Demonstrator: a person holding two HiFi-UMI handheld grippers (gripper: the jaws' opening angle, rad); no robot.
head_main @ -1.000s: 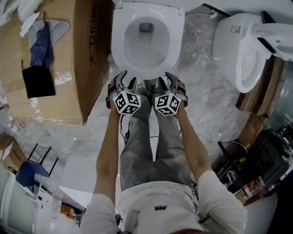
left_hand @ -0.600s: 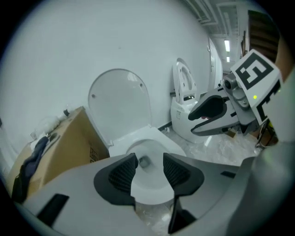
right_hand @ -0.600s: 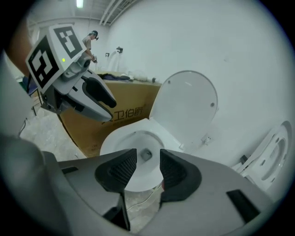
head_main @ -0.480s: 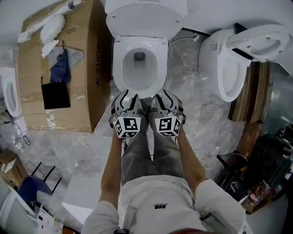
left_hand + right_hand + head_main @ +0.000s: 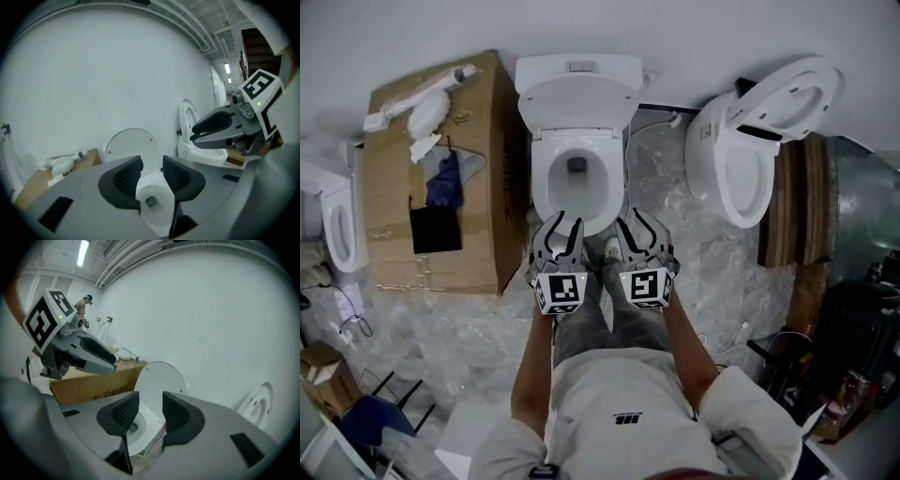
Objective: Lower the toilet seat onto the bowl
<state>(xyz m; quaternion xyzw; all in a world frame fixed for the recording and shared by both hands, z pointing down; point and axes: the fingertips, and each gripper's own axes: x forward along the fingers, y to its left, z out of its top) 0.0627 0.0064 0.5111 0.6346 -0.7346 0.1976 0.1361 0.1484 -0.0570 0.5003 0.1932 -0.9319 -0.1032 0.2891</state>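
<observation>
A white toilet (image 5: 577,178) stands against the wall. Its seat ring lies flat on the bowl (image 5: 153,200) and the round lid (image 5: 577,97) stands upright behind it. Both grippers hover side by side in front of the bowl's front rim, touching nothing. My left gripper (image 5: 558,236) has just been closing its jaws; a narrow gap remains between the pads (image 5: 125,174) and nothing is in it. My right gripper (image 5: 641,232) also shows a gap between its pads (image 5: 123,410), with only the bowl (image 5: 140,427) seen far beyond.
A large cardboard box (image 5: 441,187) with rags on top stands left of the toilet. A second toilet (image 5: 741,159) with its seat raised stands to the right, beside wooden boards (image 5: 802,206). Another toilet (image 5: 337,230) shows at the left edge. The person's legs fill the floor below the grippers.
Both grippers have risen away from the bowl's front rim, and the toilet looks smaller and farther off. The left jaws stand narrower than before.
</observation>
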